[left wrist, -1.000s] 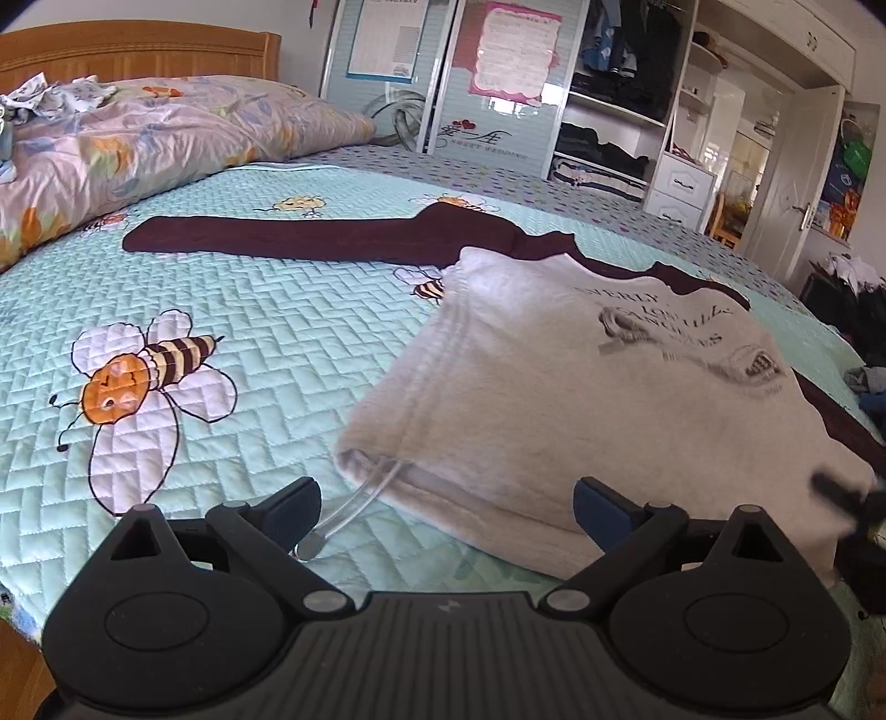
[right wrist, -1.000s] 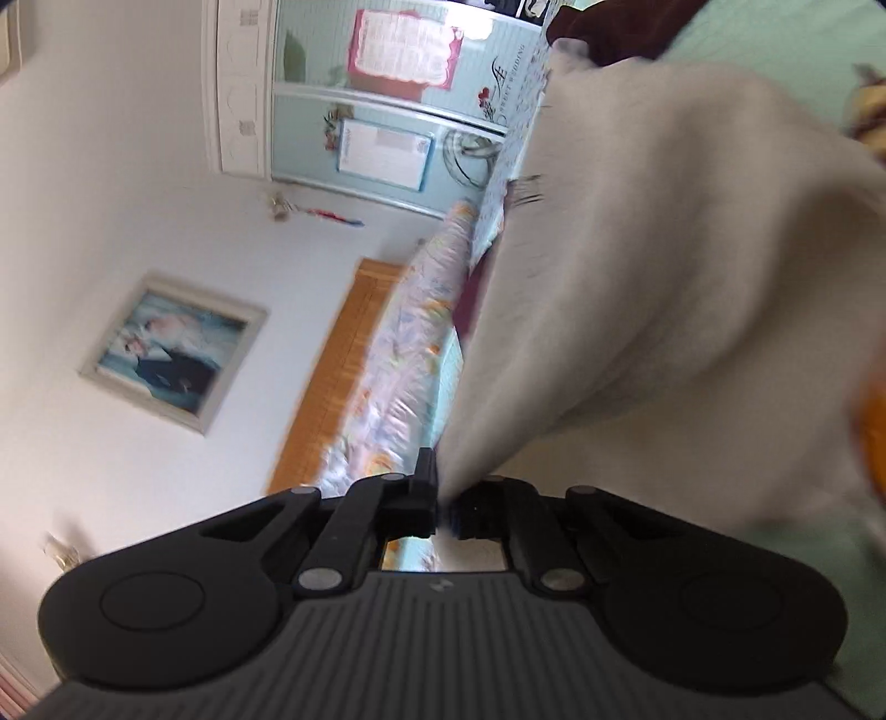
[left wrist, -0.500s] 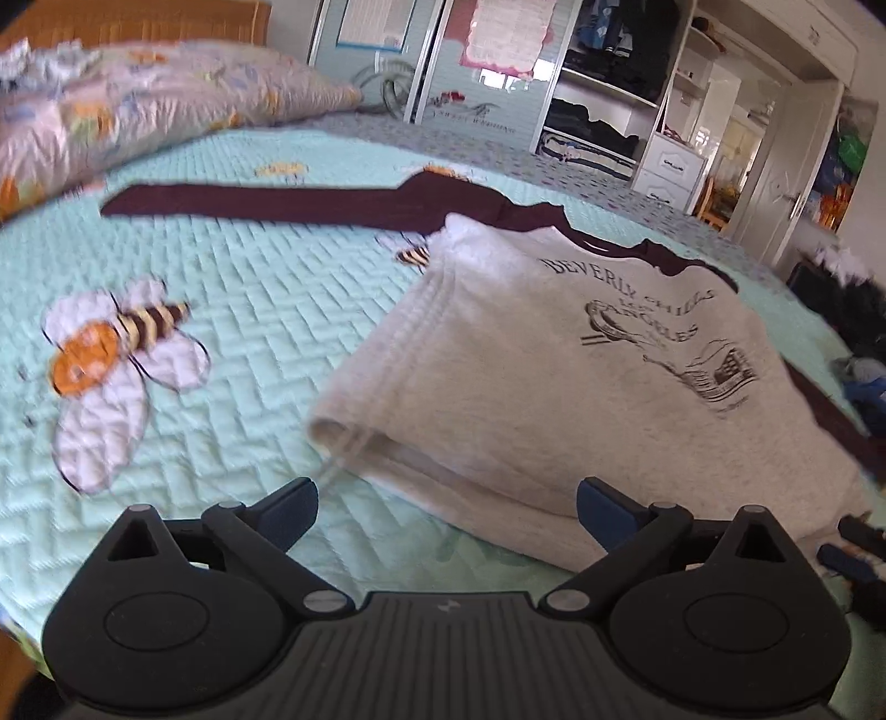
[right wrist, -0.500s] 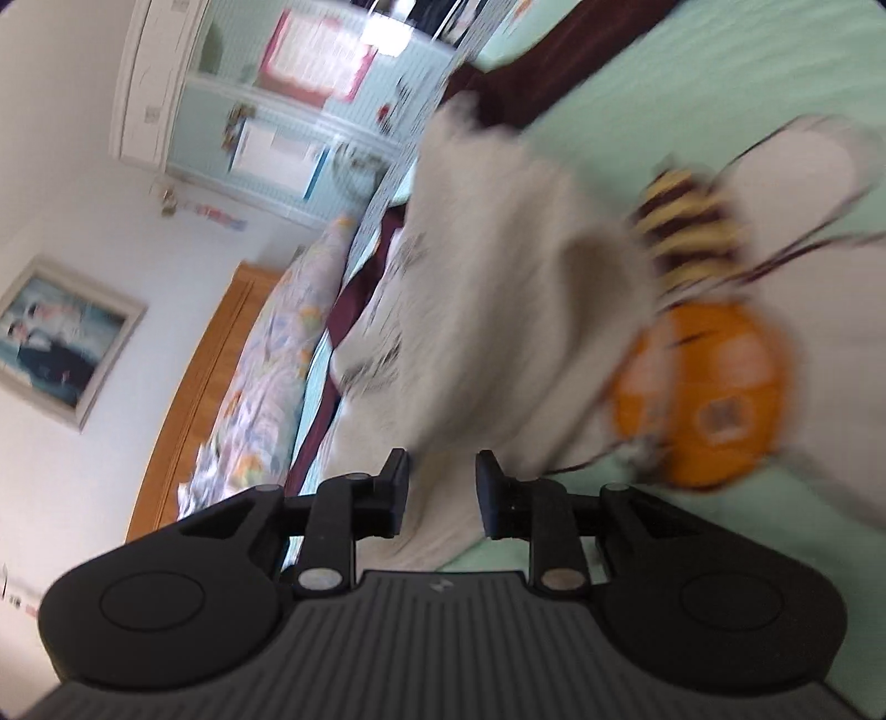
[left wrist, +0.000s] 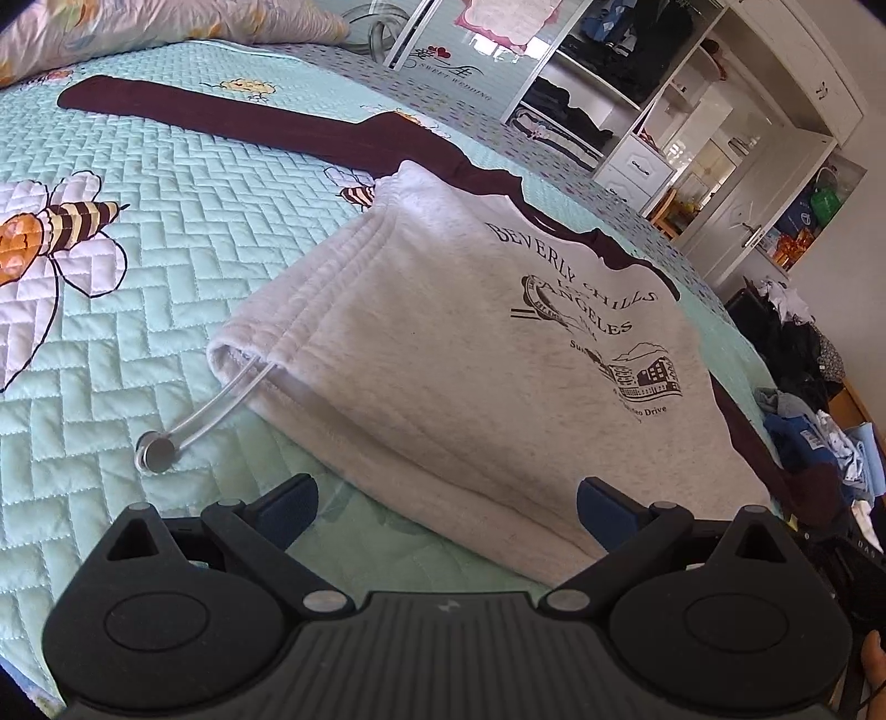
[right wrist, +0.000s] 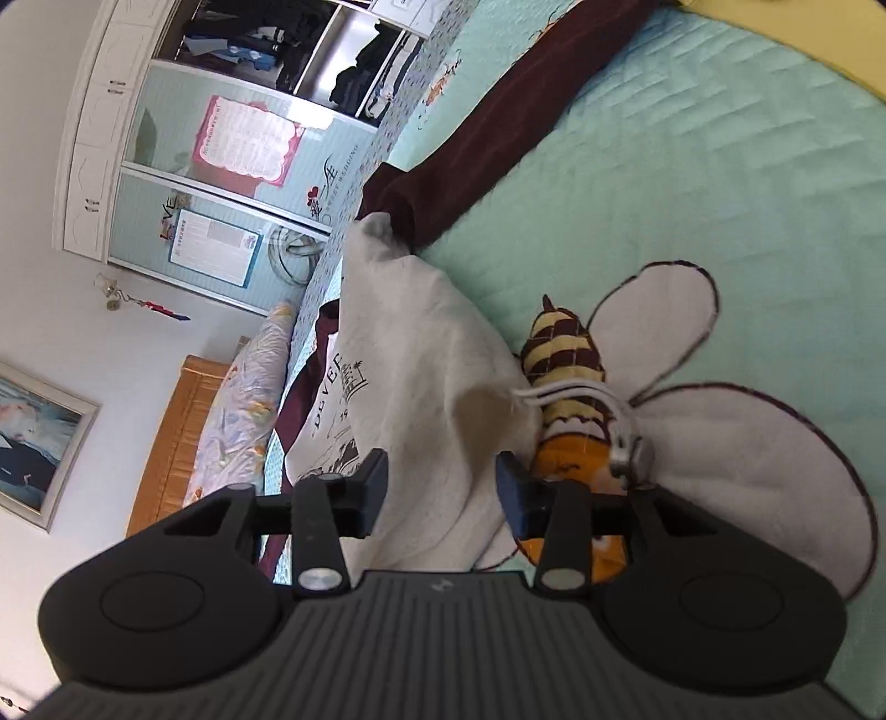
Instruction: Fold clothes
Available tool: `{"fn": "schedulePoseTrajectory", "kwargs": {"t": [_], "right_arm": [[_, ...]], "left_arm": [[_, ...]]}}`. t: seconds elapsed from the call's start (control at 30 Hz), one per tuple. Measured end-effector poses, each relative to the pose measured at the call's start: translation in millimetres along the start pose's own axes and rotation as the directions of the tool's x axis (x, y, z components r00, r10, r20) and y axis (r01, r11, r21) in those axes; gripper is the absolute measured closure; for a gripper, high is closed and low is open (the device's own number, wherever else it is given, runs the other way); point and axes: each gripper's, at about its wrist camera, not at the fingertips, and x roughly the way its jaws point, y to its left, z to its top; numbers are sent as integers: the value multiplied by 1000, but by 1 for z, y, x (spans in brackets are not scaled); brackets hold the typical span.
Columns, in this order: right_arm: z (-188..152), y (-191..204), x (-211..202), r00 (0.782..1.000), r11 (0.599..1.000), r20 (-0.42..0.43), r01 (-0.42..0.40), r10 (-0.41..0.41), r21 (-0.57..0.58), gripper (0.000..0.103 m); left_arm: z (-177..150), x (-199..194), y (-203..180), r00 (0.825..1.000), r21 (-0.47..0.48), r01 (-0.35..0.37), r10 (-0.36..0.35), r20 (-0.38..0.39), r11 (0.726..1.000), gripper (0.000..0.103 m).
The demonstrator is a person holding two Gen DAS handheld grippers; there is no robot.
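A grey sweatshirt (left wrist: 470, 354) with dark maroon sleeves (left wrist: 232, 119) and a black printed motif lies on the bed, its lower half folded up over the chest. A white drawcord with a metal stopper (left wrist: 158, 454) trails from its hem corner. My left gripper (left wrist: 443, 507) hovers open just in front of the folded edge, nothing between its fingers. In the right wrist view the sweatshirt (right wrist: 410, 354) lies slack by its other hem corner and cord stopper (right wrist: 628, 454). My right gripper (right wrist: 440, 490) has its jaws opening, with grey cloth lying loose between them and the pads clear of it.
The bed has a mint quilted cover (left wrist: 144, 232) with bee patterns. A floral pillow (left wrist: 155, 22) lies at its head. An open wardrobe (left wrist: 637, 72) and a heap of clothes (left wrist: 803, 387) stand beyond the bed's far side.
My right gripper let go of the grey hem it was pinching and its jaws spread; the cloth dropped onto the quilt. The left gripper tilted downward and stayed open.
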Motion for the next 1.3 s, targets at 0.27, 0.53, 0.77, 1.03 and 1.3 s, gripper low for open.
{"fn": "schedulePoseTrajectory", "kwargs": {"t": [0.27, 0.53, 0.77, 1.03, 1.3], "right_arm": [[2, 11, 16, 999, 974, 12, 50, -49, -219, 97], [13, -27, -24, 1000, 994, 26, 11, -8, -112, 100], [13, -16, -29, 996, 968, 1, 85, -87, -238, 89], [5, 17, -67, 961, 924, 216, 236, -175, -300, 72], [29, -55, -46, 956, 993, 281, -55, 84, -108, 52]], "left_arm": [[2, -9, -6, 1000, 32, 4, -4, 10, 999, 3], [-1, -6, -11, 1000, 47, -1, 2, -10, 999, 3], [-5, -6, -25, 1000, 144, -3, 5, -12, 990, 3], [11, -3, 22, 997, -136, 68, -72, -23, 988, 3], [29, 9, 37, 986, -306, 157, -165, -3, 939, 3]]}}
